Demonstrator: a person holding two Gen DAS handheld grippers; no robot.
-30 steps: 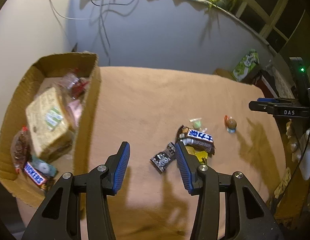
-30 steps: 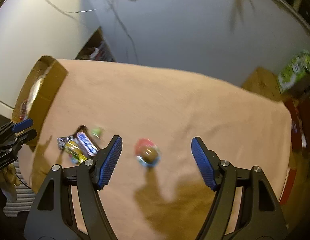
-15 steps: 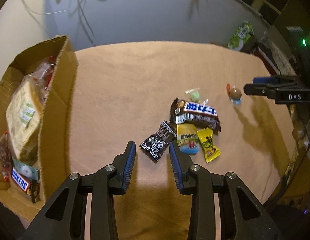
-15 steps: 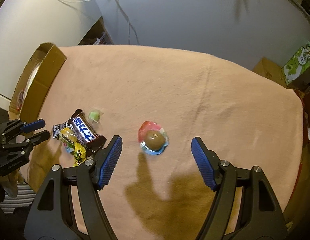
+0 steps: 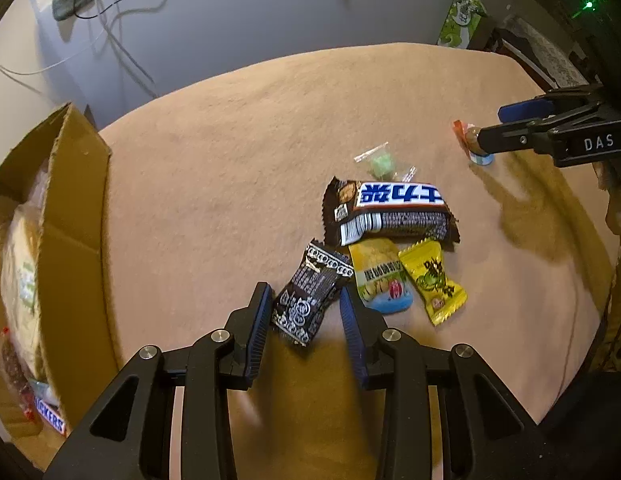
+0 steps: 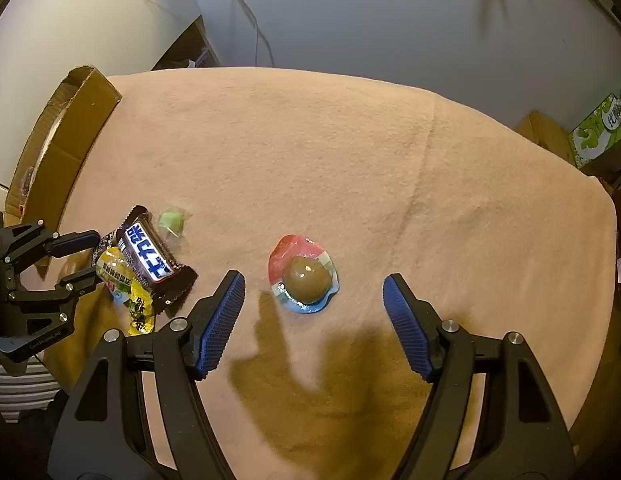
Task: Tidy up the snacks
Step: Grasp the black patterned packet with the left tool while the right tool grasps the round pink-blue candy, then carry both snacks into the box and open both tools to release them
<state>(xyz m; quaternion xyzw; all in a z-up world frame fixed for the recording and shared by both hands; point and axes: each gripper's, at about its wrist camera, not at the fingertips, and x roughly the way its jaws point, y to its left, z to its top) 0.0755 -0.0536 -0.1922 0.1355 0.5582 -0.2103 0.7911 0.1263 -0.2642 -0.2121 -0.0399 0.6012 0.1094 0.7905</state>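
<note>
Left gripper (image 5: 304,304) astride black packet (image 5: 308,294) — untouched

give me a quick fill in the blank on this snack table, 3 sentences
The left gripper straddles a small ____ and white packet.
The round brown snack lies ahead of the ____ gripper.
Snacks already sorted sit in a ____ box.

Missing words: black; right; cardboard
</note>
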